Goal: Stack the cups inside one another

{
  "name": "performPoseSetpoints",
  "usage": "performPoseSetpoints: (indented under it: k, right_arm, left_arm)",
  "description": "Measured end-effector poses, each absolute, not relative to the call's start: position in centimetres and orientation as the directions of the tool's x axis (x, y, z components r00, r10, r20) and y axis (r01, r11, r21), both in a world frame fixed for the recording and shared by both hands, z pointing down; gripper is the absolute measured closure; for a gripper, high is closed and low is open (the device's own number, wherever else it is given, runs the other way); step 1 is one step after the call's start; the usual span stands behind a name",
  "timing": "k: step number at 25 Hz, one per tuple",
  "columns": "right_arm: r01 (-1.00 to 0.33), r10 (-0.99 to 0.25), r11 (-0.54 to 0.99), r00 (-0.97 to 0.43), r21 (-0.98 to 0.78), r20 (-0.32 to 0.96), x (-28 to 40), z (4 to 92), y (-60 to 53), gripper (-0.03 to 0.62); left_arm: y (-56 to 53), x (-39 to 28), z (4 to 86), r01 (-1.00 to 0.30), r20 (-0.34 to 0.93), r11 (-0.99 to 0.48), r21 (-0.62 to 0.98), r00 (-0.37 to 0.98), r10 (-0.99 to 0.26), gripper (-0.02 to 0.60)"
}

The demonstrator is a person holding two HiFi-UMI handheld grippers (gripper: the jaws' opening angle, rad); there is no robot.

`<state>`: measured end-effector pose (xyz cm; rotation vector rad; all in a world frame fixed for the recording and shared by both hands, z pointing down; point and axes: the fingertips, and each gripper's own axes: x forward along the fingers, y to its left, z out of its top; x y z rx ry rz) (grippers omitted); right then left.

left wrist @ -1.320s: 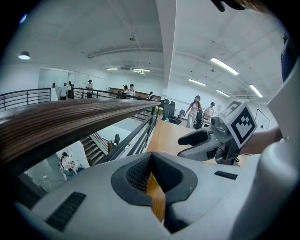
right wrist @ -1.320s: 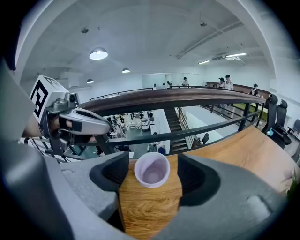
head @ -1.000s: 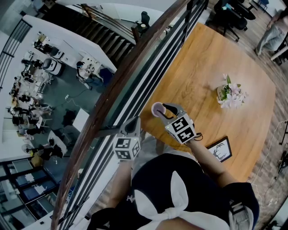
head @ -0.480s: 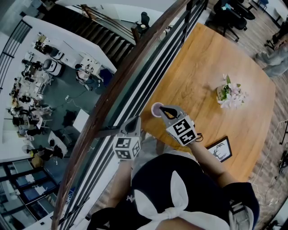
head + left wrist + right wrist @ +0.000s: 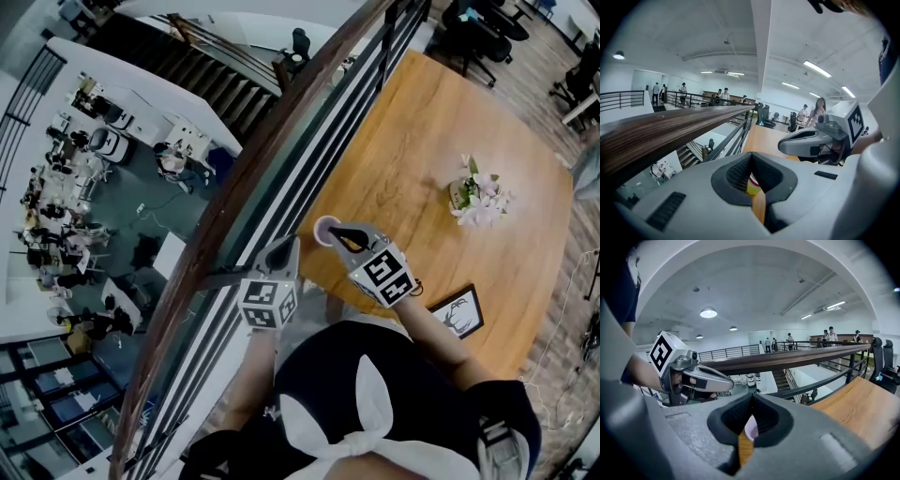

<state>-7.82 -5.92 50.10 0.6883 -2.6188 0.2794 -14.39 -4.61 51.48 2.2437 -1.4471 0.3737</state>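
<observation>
Once open, right claw (image 5: 753, 398) on cup (image 5: 751, 428).

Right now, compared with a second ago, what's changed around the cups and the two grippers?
The right gripper, whose jaws stood open at the pink cup a second ago, has closed on its rim. The left gripper, shut on a yellow cup, shifted slightly toward the right one. The flowers, the picture frame and the table stayed as they were.

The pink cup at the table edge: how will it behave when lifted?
Probably light: the pink cup looks small and thin-walled. The right gripper pinches only its rim, so it may tilt. It is near the table edge, so a slip could send it over.
</observation>
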Motion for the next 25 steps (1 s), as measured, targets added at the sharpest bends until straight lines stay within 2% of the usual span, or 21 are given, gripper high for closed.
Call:
performPoseSetpoints:
  k: [25]
  right_arm:
    - [-0.522, -0.447, 0.850, -0.789, -0.076, 0.421, -6.8, 48.8, -5.4, 0.597]
  left_arm:
    - [-5.3, -11.1, 50.4, -0.871, 0.424, -0.438, 0.223, 0.492, -0.760, 0.565]
